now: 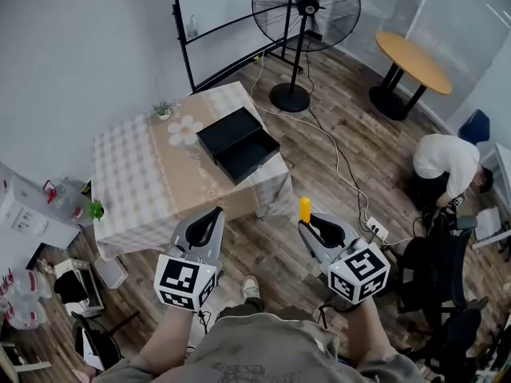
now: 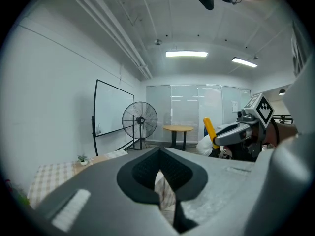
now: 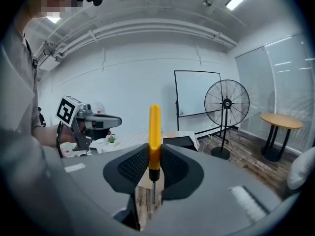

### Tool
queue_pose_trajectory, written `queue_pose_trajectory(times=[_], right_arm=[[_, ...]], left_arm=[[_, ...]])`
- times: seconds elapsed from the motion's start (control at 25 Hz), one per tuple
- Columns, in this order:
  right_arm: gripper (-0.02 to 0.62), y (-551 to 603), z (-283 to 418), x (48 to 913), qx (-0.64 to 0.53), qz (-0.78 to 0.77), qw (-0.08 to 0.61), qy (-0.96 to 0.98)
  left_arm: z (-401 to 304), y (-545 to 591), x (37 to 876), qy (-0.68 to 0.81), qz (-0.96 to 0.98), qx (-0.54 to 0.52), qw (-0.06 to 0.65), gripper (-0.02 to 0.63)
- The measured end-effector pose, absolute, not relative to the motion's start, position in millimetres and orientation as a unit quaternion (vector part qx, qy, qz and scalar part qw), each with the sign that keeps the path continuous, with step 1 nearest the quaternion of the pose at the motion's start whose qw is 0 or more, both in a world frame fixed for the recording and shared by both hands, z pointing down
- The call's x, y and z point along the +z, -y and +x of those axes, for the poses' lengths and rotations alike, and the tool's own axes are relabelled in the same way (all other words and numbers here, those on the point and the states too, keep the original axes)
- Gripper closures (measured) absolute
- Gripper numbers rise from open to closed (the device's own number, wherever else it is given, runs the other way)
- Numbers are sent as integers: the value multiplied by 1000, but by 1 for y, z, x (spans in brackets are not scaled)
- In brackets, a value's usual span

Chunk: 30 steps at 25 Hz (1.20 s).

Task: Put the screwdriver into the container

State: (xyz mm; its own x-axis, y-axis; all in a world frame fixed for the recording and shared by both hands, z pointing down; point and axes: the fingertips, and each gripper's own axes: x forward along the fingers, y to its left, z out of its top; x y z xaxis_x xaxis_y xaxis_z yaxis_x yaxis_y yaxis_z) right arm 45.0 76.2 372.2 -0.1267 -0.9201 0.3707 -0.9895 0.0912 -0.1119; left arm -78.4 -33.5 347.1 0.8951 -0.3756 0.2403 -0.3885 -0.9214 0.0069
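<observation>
My right gripper point(image 1: 307, 223) is shut on a screwdriver with a yellow handle point(image 1: 304, 209). The screwdriver point(image 3: 154, 140) stands upright between the pads, handle up and metal shaft down. From the left gripper view the same yellow handle point(image 2: 209, 130) sticks out of the right gripper point(image 2: 216, 140). My left gripper point(image 1: 214, 214) is shut with nothing between its jaws point(image 2: 158, 181). The container is an open black box point(image 1: 238, 143) on the far right part of a table, well ahead of both grippers. It also shows in the right gripper view as a black box point(image 3: 179, 142).
The table has a checked cloth point(image 1: 136, 183) and carries small potted plants point(image 1: 163, 110). A standing fan point(image 1: 303, 14) and its cable are behind the table, with a round wooden table point(image 1: 412, 62) at the back right. A person point(image 1: 447, 162) crouches at the right by chairs.
</observation>
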Motion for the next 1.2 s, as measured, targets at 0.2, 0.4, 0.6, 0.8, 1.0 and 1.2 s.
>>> queue_pose_trajectory(times=[0.2,0.4,0.6,0.8,1.0,1.2], right_arm=[[495,-24,54,392,184,633,151,736],[495,5,66,422,178,617,242,727],[495,32,74,449,188,585,271,741],[495,63,85,471,182,540,317,758],[495,100,108,495,194,495,332,779],[495,140,128,512,188,437,366,800]], left_arm=[[-67,79,362,192,971,138,34,606],[-56,103,384,193,967,158,50,606],[-41,126,407,196,962,182,57,606],[-23,146,427,207,954,204,78,606],[5,174,451,222,941,235,104,606],[27,207,472,256,924,256,128,606]])
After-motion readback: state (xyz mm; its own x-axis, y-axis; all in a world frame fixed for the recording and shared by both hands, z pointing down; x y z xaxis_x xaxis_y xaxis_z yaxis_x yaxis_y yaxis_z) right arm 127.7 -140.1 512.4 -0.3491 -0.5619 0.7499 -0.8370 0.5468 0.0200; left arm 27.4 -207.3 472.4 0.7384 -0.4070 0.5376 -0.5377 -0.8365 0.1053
